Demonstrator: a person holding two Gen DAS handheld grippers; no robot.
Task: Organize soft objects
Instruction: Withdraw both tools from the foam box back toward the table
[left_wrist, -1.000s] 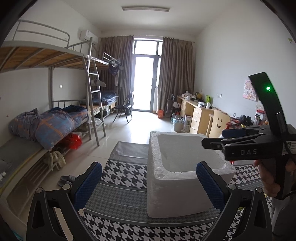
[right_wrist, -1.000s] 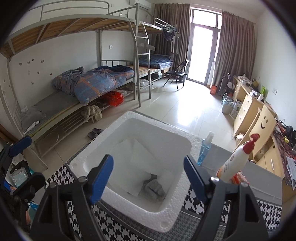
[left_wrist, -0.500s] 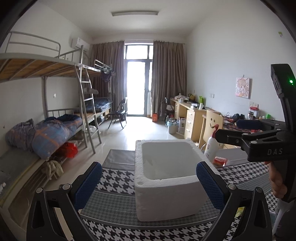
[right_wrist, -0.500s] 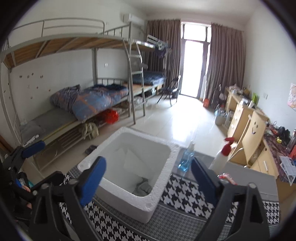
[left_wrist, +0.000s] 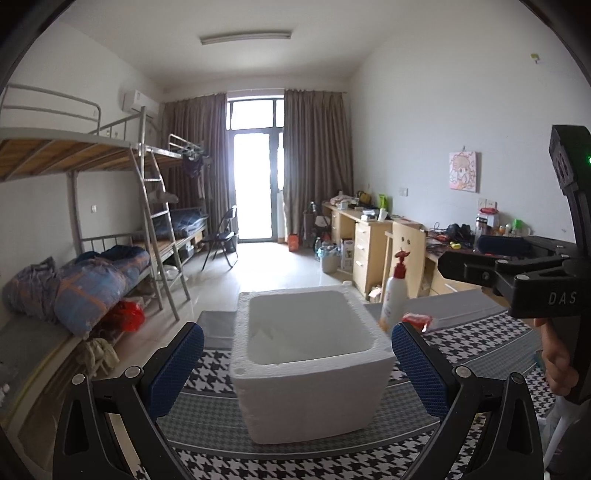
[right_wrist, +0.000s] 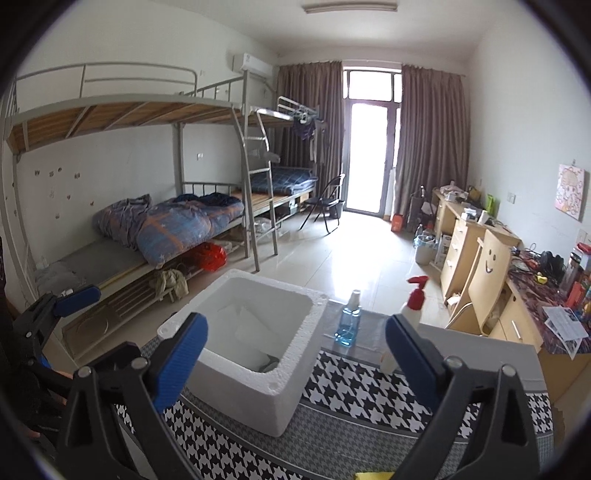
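Your white foam box (right_wrist: 255, 343) sits on the houndstooth cloth (right_wrist: 369, 391) of the desk; only the right wrist view reveals a grey soft item (right_wrist: 269, 366) low inside and the clear blue bottle (right_wrist: 348, 323) behind. The left view adds a red packet (left_wrist: 416, 321) beside the pump bottle (left_wrist: 394, 295). Both left tongs (left_wrist: 297, 363) and right tongs (right_wrist: 295, 354) gape wide, holding nothing.
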